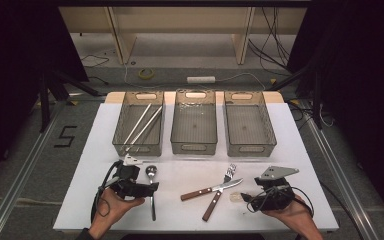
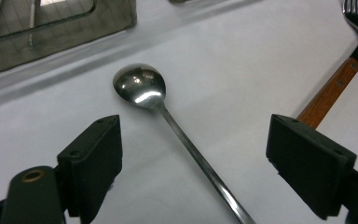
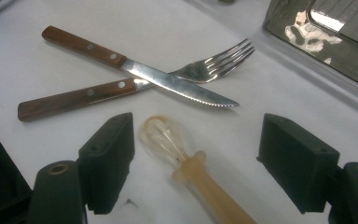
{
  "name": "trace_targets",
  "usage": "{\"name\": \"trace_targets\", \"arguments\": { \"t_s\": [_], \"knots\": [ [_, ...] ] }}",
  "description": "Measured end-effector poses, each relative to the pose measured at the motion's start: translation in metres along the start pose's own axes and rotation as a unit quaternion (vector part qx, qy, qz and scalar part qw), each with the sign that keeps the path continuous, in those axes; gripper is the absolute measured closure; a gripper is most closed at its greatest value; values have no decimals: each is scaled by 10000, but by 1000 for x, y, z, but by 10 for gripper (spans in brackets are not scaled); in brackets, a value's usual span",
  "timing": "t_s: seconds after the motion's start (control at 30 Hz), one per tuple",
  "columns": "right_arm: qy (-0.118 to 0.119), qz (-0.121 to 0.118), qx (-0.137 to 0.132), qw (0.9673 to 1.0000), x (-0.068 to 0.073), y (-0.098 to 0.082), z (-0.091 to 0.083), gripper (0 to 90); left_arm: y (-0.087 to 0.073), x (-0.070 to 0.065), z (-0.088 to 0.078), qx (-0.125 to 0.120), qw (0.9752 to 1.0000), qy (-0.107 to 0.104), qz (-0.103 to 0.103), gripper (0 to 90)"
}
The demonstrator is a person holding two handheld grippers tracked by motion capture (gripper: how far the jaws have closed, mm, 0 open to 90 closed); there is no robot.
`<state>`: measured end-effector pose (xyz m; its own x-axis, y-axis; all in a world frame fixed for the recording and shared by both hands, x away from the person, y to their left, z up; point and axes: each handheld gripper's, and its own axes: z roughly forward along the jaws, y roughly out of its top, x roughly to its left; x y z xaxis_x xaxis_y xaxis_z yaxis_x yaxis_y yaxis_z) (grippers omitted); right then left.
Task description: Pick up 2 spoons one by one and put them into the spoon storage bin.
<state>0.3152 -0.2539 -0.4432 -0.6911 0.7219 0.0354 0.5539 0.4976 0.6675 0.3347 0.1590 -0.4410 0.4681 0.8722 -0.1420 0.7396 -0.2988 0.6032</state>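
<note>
Near the table's (image 1: 290, 150) front edge, the left gripper (image 2: 193, 161) hangs with jaws wide apart over the steel spoon (image 2: 142, 86) at front left, while the right gripper (image 3: 196, 161), equally agape, straddles a translucent plastic spoon (image 3: 168, 140) beside the crossed steak knife (image 3: 168, 81) and fork (image 3: 214, 65).

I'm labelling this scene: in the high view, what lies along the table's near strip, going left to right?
Left gripper → metal spoon → wooden-handled knife → right gripper.
</note>
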Motion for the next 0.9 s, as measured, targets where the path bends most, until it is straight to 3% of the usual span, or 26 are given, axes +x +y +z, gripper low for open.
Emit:
{"name": "trace_targets", "arguments": {
  "t_s": [0.3, 0.43, 0.7, 0.9],
  "knots": [
    [16, -17, 15, 10000, -2, -1, 0, 288, -3, -3, 6, 196, 9998, 11, 48, 226],
    [76, -123, 101, 9998, -2, -1, -1, 355, -3, -6, 6, 199, 9997, 20, 110, 230],
    [151, -334, 670, 9971, -4, -5, 2, 469, -6, -10, -1, 59, 9994, -61, 323, 207],
    [-42, -559, 1080, 9926, -8, -6, 10, 524, -9, -12, -7, -132, 9991, -103, 387, 187]
  ]
}}
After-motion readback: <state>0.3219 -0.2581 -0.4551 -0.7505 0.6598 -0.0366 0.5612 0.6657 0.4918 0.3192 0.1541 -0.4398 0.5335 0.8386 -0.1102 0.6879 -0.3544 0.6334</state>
